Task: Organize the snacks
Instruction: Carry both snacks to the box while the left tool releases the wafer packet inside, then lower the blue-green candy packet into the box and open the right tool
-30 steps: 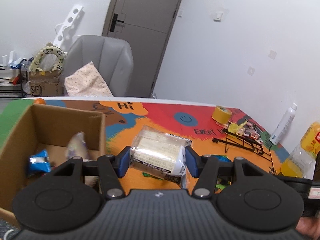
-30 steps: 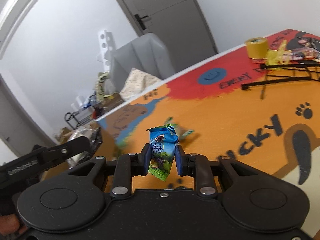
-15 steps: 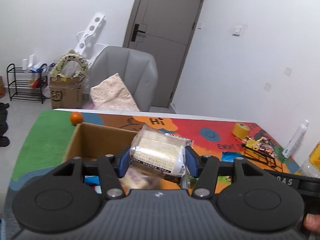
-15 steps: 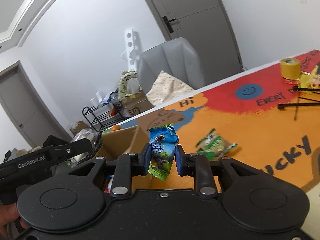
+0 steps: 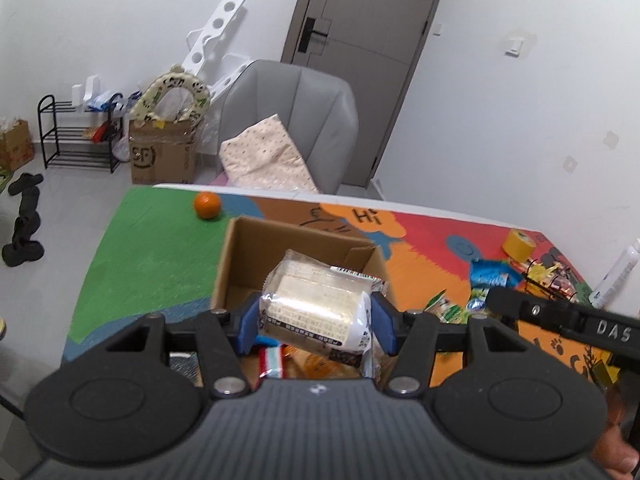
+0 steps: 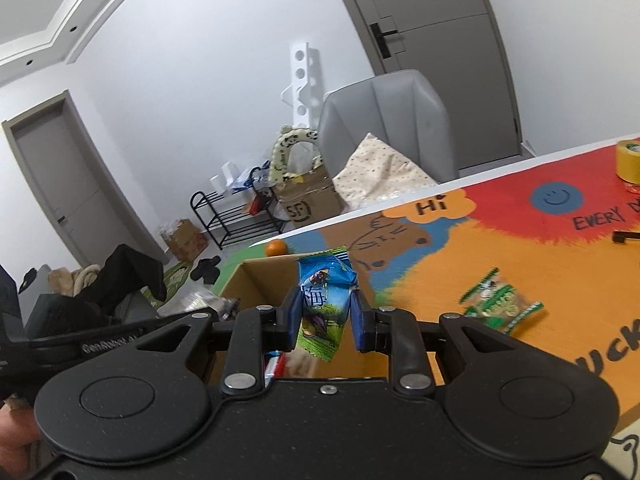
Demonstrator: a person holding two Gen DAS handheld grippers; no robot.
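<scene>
Cardboard was the landmark in the left wrist view: an open cardboard box (image 5: 256, 264) stood on the colourful worktop (image 5: 152, 256), and the left tool (image 5: 316, 320) hung just above its near side. Its blue pads pinched a clear-wrapped cracker pack (image 5: 316, 308) by its two ends, the pack lying crosswise and tilted a little. Beneath it, inside the box, lay other wrapped snacks, partly hidden. An orange (image 5: 207, 206) sat beyond the box's far left corner, and several loose snack packets (image 5: 452, 308) lay to the box's right, near a yellow tape roll (image 5: 518, 243).

From the right wrist view, the right tool (image 6: 326, 320) was pressed nearly together on a small blue-and-green candy packet (image 6: 324, 304), held upright over the box's right-hand part. A green snack bag (image 6: 500, 300) lay on the worktop to the right of the box.

To finish this step well, each packet should probably be brought clear inside the box walls before the pads spread. The wide cracker pack would likely want lowering flat onto the pile, so it does not catch the rim or tip out. With both tools crowding one opening, releasing one after the other seemed safer.
</scene>
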